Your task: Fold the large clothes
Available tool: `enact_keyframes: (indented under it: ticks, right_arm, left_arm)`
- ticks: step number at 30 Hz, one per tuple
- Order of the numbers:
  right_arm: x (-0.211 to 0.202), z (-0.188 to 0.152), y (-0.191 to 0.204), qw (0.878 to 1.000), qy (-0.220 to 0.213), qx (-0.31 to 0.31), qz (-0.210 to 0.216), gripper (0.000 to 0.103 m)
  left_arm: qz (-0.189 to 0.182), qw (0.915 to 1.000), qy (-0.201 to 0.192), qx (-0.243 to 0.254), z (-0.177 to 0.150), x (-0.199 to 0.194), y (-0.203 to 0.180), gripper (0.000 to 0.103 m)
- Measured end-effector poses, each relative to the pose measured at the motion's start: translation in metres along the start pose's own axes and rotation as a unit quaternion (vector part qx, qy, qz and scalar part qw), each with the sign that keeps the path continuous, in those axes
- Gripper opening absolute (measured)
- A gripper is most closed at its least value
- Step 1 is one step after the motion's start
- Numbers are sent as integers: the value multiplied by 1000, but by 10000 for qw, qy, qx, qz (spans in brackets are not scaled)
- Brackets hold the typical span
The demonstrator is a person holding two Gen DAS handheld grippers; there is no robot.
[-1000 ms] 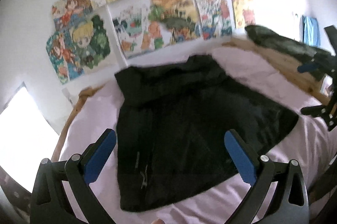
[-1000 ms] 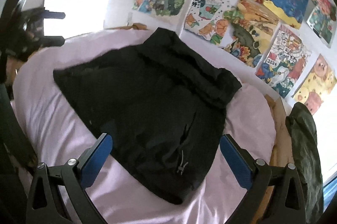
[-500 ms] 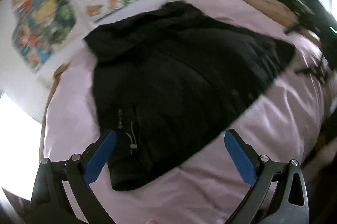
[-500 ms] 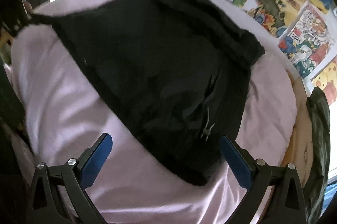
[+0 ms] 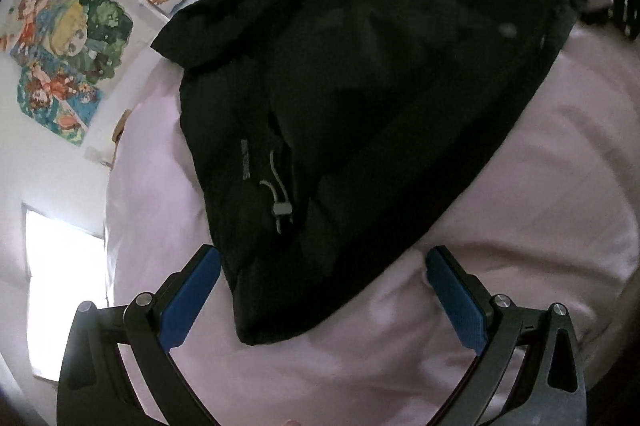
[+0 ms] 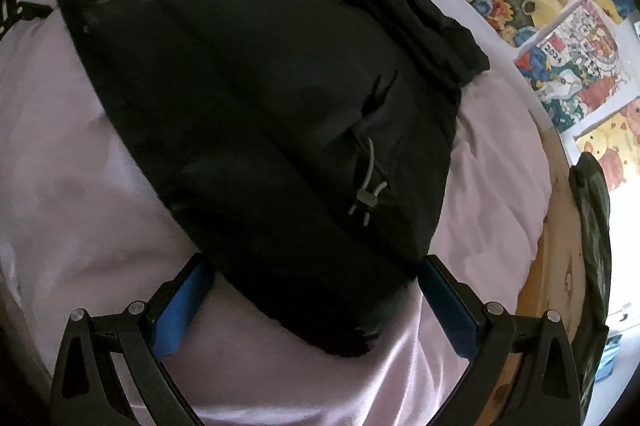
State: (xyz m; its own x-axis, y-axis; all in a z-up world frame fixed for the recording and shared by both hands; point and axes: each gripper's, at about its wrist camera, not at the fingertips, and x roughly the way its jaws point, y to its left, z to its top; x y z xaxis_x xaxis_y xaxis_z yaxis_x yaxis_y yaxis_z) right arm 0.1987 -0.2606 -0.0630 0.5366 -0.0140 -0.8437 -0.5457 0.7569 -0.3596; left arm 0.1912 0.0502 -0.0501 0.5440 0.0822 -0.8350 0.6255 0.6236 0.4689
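Observation:
A large black jacket (image 5: 360, 98) lies spread flat on a pink-sheeted bed (image 5: 520, 246); it also shows in the right wrist view (image 6: 260, 98). A grey drawstring toggle (image 5: 280, 208) lies near one corner, seen in the right wrist view too (image 6: 368, 202). My left gripper (image 5: 322, 290) is open, its blue pads either side of the jacket's near corner, just above it. My right gripper (image 6: 314, 292) is open, straddling another near corner of the jacket. Neither holds anything.
Colourful posters (image 5: 72, 38) cover the wall behind the bed. The wooden bed frame (image 6: 556, 266) runs along the right side, with a dark green garment (image 6: 592, 226) draped over it. A bright window (image 5: 60, 286) is at the left.
Both grippers have moved down and closer to the jacket; its near corners now sit between the open fingers. The jacket itself has not moved.

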Motion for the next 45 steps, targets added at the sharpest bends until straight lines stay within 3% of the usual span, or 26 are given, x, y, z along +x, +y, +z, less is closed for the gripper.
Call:
enact_keyframes:
  ticks: [5,12,14,15,16,17,19,22,24,28,33,41,45]
  right_arm:
    - [1,-1,-3,9996,-106,18,-276,103]
    - [-5,-4,8,9947,-394,-403,-862,101]
    - [-7,-5,8,9936,-480,-488,-899,82]
    - [-8,-4,6,9945,-498,-470,-798,63]
    - [-9,-3,4,9959,-500,-377,-659,51]
    - [-10,-2,1,9963,-519,-279,-621,51]
    - [-14,2,-6,9972,-582,-55,-465,41]
    - [-27,9,-15,9960,-812,182,-320,26]
    - [-34,15,-17,9953,-897,264,-265,17]
    - [-51,26,-29,9929,-997,597,-250,13]
    - [-89,25,-43,9860,-1328,959,-325,9]
    - [-172,9,-58,9625,-2257,1460,-369,7]
    - [-196,2,-61,9520,-2506,1726,-323,7]
  left_arm:
    - [70,9995,305,-4,-2,12,3,102]
    - [360,9986,277,-274,2,6,19,98]
    - [522,9980,122,-344,3,1,26,80]
    - [508,9979,33,-413,4,-2,30,68]
    - [428,9980,-37,-467,6,-4,34,55]
    - [362,9981,-77,-497,8,-7,37,48]
    - [263,9979,-264,-538,13,-15,39,32]
    - [230,9969,-475,-576,19,-24,41,18]
    - [180,9965,-525,-625,24,-29,38,12]
    - [301,9909,-894,-961,32,-56,38,5]
    - [590,9780,-1421,-1410,36,-97,37,3]
    - [684,9358,-2526,-2362,28,-182,50,3]
    - [704,9225,-2817,-2543,31,-208,50,3]
